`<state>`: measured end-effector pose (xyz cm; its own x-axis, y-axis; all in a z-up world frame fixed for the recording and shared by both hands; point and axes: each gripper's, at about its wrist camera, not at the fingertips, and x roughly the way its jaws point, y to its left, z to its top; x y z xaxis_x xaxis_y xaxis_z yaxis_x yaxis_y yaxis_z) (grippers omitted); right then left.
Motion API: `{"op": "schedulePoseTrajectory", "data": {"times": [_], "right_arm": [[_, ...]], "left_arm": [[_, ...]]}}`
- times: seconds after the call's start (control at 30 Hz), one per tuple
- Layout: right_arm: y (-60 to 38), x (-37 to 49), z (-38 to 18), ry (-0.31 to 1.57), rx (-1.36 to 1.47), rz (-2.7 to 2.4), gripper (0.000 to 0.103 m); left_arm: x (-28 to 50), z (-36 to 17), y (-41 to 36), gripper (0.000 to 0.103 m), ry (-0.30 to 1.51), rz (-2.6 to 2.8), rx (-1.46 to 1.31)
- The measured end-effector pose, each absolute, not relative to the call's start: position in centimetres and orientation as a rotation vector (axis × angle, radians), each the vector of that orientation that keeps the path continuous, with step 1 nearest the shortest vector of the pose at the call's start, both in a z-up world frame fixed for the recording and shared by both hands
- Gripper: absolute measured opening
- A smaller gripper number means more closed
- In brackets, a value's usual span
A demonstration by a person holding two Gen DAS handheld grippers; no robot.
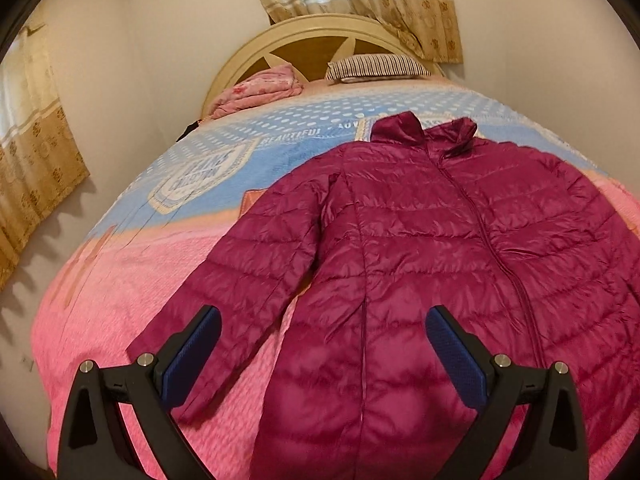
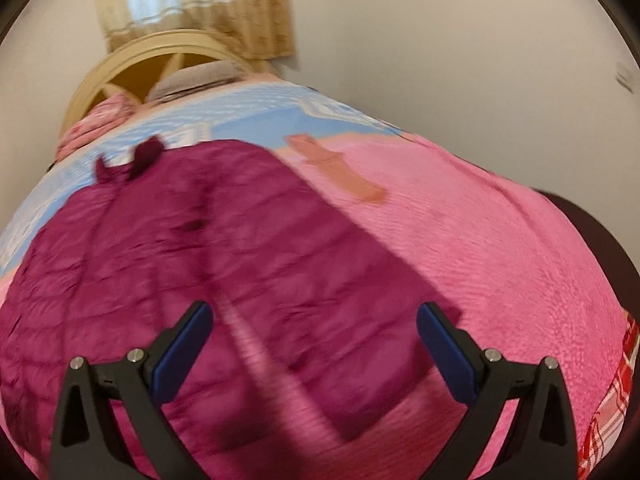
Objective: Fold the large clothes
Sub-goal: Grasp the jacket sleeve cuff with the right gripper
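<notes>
Left wrist view: magenta quilted jacket point(image 1: 420, 248) spread flat, zipped, on pink-and-blue bedspread point(image 1: 120, 280), collar far, near the striped pillow point(image 1: 376, 66). Left gripper point(image 1: 323, 332) released, empty, above hem. Right gripper point(image 2: 314, 328) likewise released over right sleeve point(image 2: 360, 280).

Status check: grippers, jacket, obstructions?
Left gripper open, empty. Right gripper open, empty. Jacket flat on bed, unfolded. Nothing lying on it.

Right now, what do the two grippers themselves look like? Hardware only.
The left gripper and right gripper match: black angular plastic arms, silver round bolt heads at the joints, flat rectangular finger pads faced in textured dark blue. No cables, markings or sleeves are visible.
</notes>
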<state>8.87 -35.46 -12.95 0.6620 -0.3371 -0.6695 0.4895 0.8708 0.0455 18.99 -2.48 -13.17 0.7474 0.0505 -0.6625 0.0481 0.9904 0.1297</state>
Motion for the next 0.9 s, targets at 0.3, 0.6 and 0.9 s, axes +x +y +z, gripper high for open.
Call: {"op": "schedulePoseTrajectory", "data": {"times": [0.3, 0.6, 0.9], "right_arm": [[-40.0, 8.3, -15.3, 0.795, 0.361, -0.516, 0.089], [-41.0, 10.1, -16.6, 0.830, 0.383, -0.397, 0.023], [-40.5, 14.5, -11.4, 0.741, 0.217, -0.419, 0.014]], "left_arm": [[23.9, -14.5, -3.8, 0.102, 0.739, 0.030, 0.177], [26.6, -15.5, -3.5, 0.102, 0.783, 0.055, 0.207], [30.3, -14.3, -0.5, 0.102, 0.758, 0.133, 0.201]]}}
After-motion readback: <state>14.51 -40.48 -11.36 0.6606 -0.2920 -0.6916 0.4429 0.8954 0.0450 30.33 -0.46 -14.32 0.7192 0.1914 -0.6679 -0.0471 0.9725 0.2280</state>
